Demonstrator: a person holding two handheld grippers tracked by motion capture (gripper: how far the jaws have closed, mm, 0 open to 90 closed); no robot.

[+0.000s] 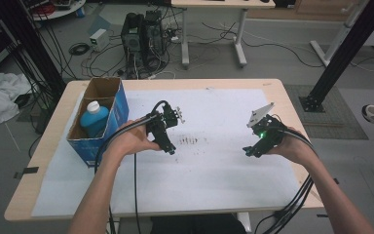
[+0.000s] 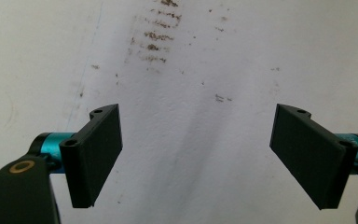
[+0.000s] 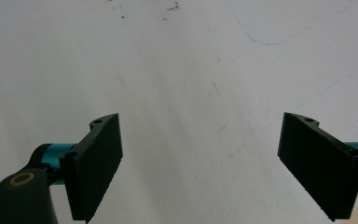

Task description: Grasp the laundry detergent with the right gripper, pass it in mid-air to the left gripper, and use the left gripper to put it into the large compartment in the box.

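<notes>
A blue bottle with a white cap point(image 1: 94, 118) stands inside an open blue cardboard box point(image 1: 120, 110) at the table's left edge. My left gripper point(image 1: 171, 150) hovers over the white sheet point(image 1: 214, 117) just right of the box, pointing down at it. In the left gripper view its jaws stand wide apart, the left gripper point(image 2: 198, 158) holding nothing, with brown smudges point(image 2: 156, 35) on the sheet ahead. My right gripper point(image 1: 249, 152) is held above the sheet toward the right side, a green light glowing on it. The right gripper point(image 3: 200, 163) is open and empty over bare white sheet.
The brown smudges point(image 1: 190, 141) lie on the sheet between the two grippers. Behind the table, computer towers point(image 1: 143, 34) and loose cables sit on the floor, with a second desk point(image 1: 214, 29) farther back. A black frame post point(image 1: 343, 53) rises at the right.
</notes>
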